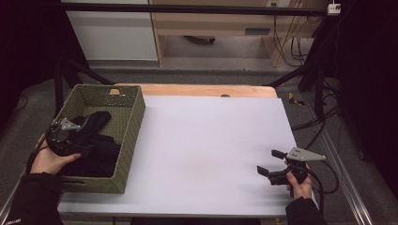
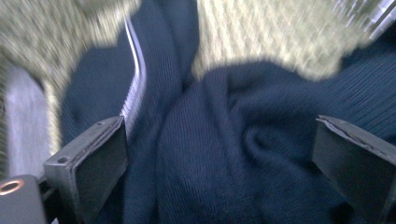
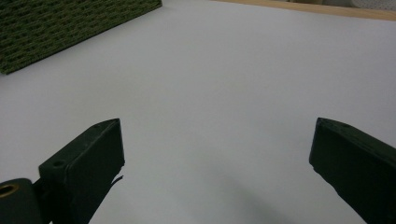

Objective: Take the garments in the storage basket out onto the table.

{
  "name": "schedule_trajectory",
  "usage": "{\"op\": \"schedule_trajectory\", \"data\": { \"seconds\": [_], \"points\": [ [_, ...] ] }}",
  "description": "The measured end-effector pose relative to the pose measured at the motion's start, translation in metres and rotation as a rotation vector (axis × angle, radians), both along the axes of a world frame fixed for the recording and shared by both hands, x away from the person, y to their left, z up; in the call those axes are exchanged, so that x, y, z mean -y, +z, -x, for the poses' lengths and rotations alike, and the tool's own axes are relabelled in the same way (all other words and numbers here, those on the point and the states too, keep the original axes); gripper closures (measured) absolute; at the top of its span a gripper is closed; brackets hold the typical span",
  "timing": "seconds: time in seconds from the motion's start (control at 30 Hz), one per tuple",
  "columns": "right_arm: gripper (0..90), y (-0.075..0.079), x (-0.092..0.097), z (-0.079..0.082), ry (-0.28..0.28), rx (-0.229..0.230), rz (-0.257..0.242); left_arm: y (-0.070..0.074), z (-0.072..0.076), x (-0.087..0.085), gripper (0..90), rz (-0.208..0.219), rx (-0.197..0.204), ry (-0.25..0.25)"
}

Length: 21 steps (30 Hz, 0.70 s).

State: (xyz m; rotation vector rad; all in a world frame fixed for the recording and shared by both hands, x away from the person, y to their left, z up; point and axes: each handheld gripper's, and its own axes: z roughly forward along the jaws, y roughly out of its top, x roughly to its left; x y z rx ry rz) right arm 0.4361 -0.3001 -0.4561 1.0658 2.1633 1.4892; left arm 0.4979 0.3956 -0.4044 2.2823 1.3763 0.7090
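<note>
Left hand-held gripper (image 1: 65, 136) is hovering jaws apart over the dark sweater (image 2: 224, 154) in the basket (image 1: 133, 117); it should be lifting straight out, clear of the knit.

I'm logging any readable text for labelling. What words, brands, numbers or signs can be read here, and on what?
None can be read.
Dark knitted garment in the green woven basket: no label or print shows.
Person's left sleeve cuff: small pale lettering, too small to read.
White table cover: blank.
</note>
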Motion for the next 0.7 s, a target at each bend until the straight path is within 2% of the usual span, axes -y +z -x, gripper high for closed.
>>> {"op": "schedule_trajectory", "data": {
  "seconds": [0.07, 0.2, 0.27, 0.3, 0.33, 0.37, 0.4, 0.43, 0.47, 0.5, 0.53, 0.57, 0.6, 0.63, 0.7],
  "points": [
    [3.6, 0.000, 0.000, 0.000, 0.001, -0.002, 0.000, -0.003, 0.000, -0.002, 3.4, -0.005, -0.009, -0.003],
    [3.6, 0.000, -0.001, 0.000, 0.002, 0.000, 0.001, -0.020, 0.000, -0.012, 2.7, 0.010, -0.061, 0.016],
    [3.6, 0.000, -0.001, 0.000, 0.001, -0.001, 0.001, -0.022, -0.002, -0.009, 2.7, -0.016, -0.089, 0.010],
    [3.6, 0.000, -0.001, 0.000, 0.001, -0.001, 0.001, -0.022, -0.002, -0.009, 2.6, -0.016, -0.089, 0.010],
    [3.6, 0.000, -0.001, 0.000, 0.001, -0.001, 0.003, -0.025, -0.003, -0.006, 2.6, -0.037, -0.116, -0.009],
    [3.6, 0.000, -0.001, 0.000, 0.002, -0.001, 0.002, -0.027, -0.004, -0.004, 6.2, -0.061, -0.145, -0.024],
    [3.5, 0.000, -0.001, 0.000, 0.001, 0.001, 0.002, -0.032, -0.006, 0.000, 8.7, -0.099, -0.196, -0.039],
    [3.6, 0.000, -0.001, 0.000, 0.001, 0.001, 0.001, -0.032, -0.006, 0.000, 14.4, -0.099, -0.196, -0.039],
    [3.5, 0.000, 0.000, 0.000, 0.001, 0.000, 0.003, -0.034, -0.007, 0.001, 20.2, -0.113, -0.214, -0.040],
    [3.5, 0.000, 0.000, 0.000, 0.001, 0.000, 0.002, -0.034, -0.008, 0.001, 24.7, -0.098, -0.235, -0.042],
    [3.5, 0.000, 0.000, 0.000, 0.001, 0.000, 0.002, -0.034, -0.008, 0.001, 31.4, -0.098, -0.235, -0.042],
    [3.6, 0.000, 0.000, 0.000, 0.001, 0.001, 0.002, -0.033, -0.007, 0.000, 31.4, -0.080, -0.237, -0.047],
    [3.6, 0.000, 0.000, 0.000, 0.001, 0.000, 0.001, -0.033, -0.007, -0.001, 50.1, -0.065, -0.241, -0.052],
    [3.6, 0.000, 0.000, 0.000, 0.001, -0.001, 0.001, -0.033, -0.007, -0.001, 57.8, -0.049, -0.251, -0.067],
    [3.6, 0.000, 0.000, 0.000, 0.001, -0.001, 0.001, -0.033, -0.006, 0.000, 67.2, -0.050, -0.254, -0.077]
  ]
}}
